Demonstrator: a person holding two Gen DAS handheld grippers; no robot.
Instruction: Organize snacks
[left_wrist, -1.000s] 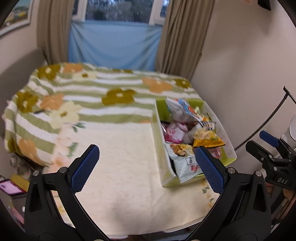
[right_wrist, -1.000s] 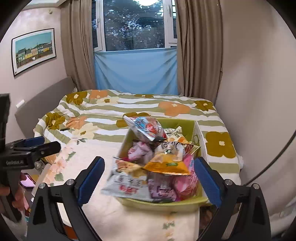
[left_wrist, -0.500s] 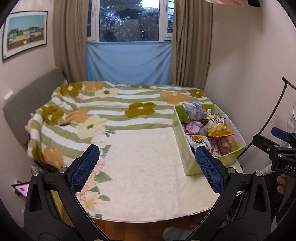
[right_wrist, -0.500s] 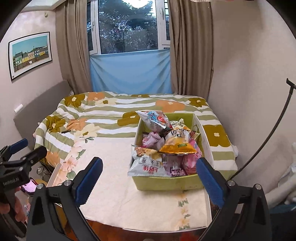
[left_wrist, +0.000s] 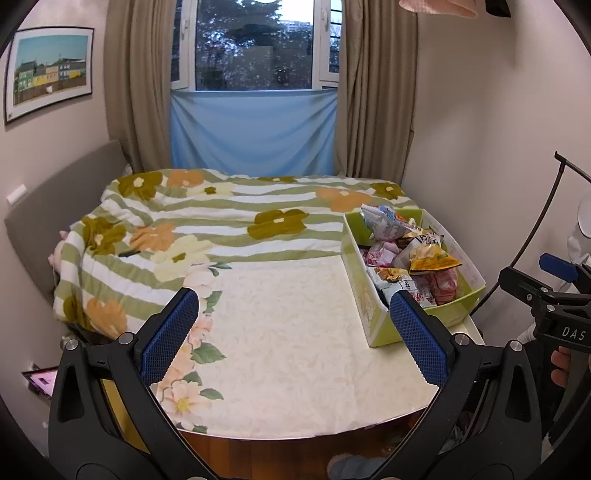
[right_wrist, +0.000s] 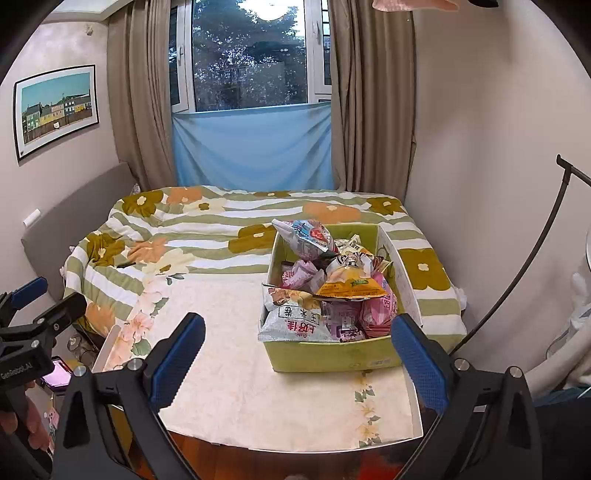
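Left wrist view: the left gripper (left_wrist: 293, 332) hangs over the table (left_wrist: 288, 354) with its jaws spread wide and nothing between them. The box (left_wrist: 373, 306) of snacks (left_wrist: 410, 254) sits at the table's right edge, well apart from the gripper's centre line, though the right pad overlaps its near corner in the picture. The packets look light, soft and crinkly; their foil is probably slippery, so a pinch on a flat sealed edge should hold better than one on a puffed middle. The box's far wall and lower layers are hidden by the heap. The right gripper's tips are only partly in frame at the right.

Right wrist view: the right gripper (right_wrist: 299, 354) is also spread wide and empty, facing the box (right_wrist: 332, 354) almost head on. A white packet (right_wrist: 295, 325) droops over the near rim, and an orange one (right_wrist: 351, 288) lies on top; both offer free edges. Packets beneath are mostly covered, and most print is too small to read.
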